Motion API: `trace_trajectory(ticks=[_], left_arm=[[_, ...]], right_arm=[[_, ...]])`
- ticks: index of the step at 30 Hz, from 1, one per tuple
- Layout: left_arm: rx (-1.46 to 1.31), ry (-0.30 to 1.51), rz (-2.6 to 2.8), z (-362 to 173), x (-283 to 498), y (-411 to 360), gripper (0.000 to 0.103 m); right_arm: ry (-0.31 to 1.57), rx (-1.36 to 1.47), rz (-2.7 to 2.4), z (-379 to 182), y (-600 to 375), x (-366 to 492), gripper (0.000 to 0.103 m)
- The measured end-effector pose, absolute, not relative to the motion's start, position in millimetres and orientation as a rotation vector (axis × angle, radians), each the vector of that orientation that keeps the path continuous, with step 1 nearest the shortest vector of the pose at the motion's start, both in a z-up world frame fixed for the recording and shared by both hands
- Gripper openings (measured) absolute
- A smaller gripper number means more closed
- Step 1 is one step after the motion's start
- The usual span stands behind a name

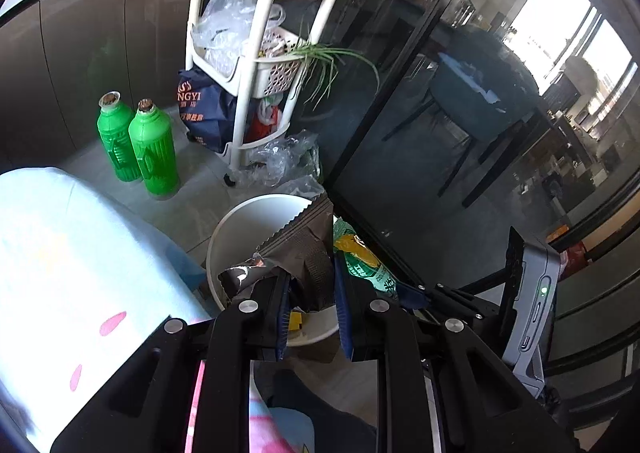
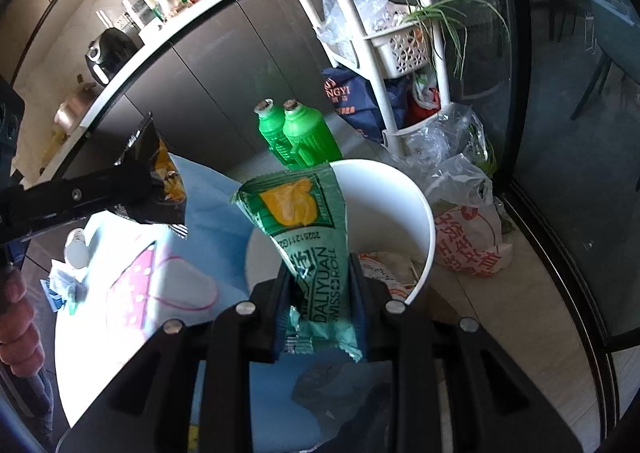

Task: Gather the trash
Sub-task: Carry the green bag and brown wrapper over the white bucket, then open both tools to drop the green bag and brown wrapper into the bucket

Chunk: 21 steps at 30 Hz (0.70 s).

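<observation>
My left gripper [image 1: 312, 285] is shut on a dark crumpled snack wrapper [image 1: 308, 241] with a serrated edge, held over the white bin [image 1: 240, 229] on the floor. My right gripper [image 2: 320, 273] is shut on a green Swiss roll wrapper [image 2: 304, 221], which stands upright between its pads above the white bin [image 2: 400, 205]. Paper trash [image 2: 384, 273] lies inside the bin. In the left wrist view the green wrapper [image 1: 360, 257] shows just right of the dark one. The right wrist view shows the left gripper [image 2: 160, 189] at the left, holding the dark wrapper [image 2: 152, 149].
Two green bottles [image 1: 154, 149] stand on the floor behind the bin, beside a white rack [image 1: 256, 65]. Plastic bags [image 2: 468, 229] lie right of the bin by the glass door [image 1: 440, 133]. A table with a light-blue cloth [image 2: 160, 285] carries a crumpled scrap [image 2: 64, 285].
</observation>
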<state>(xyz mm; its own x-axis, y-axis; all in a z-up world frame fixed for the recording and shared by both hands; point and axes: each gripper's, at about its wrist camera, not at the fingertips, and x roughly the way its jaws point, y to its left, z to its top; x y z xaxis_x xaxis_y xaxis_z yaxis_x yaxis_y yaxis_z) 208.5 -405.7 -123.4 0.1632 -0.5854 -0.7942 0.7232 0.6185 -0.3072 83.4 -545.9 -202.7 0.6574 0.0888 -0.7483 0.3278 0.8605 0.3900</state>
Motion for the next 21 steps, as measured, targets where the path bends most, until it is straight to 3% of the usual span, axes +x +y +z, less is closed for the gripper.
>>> trace_trajectory(ticks=[7,10,13,19,21], left_arm=[[0.174,1.072,-0.924,-136.9,219.5,-415.3,0.018],[0.178,1.080,-0.919,-141.5,221.8,-417.8,0.018],[0.182,1.088,-0.916,-143.4,221.5,-418.9,0.018],[0.192,1.083,-0.910,-142.2,219.6,-420.0,0.019],[0.195,1.079,-0.907,-140.9,219.2,-419.8,0.019]], right_arm=[[0.888,0.525,-0.138,-224.2,-551.8,104.0,0.035],[0.894,0.515,-0.136,-229.0,-551.2,109.0,0.042],[0.889,0.495,-0.137,-229.9,-550.2,110.1,0.060],[0.875,0.487,-0.135,-226.9,-550.9,105.0,0.067],[0.871,0.484,-0.135,-224.7,-550.1,102.0,0.075]])
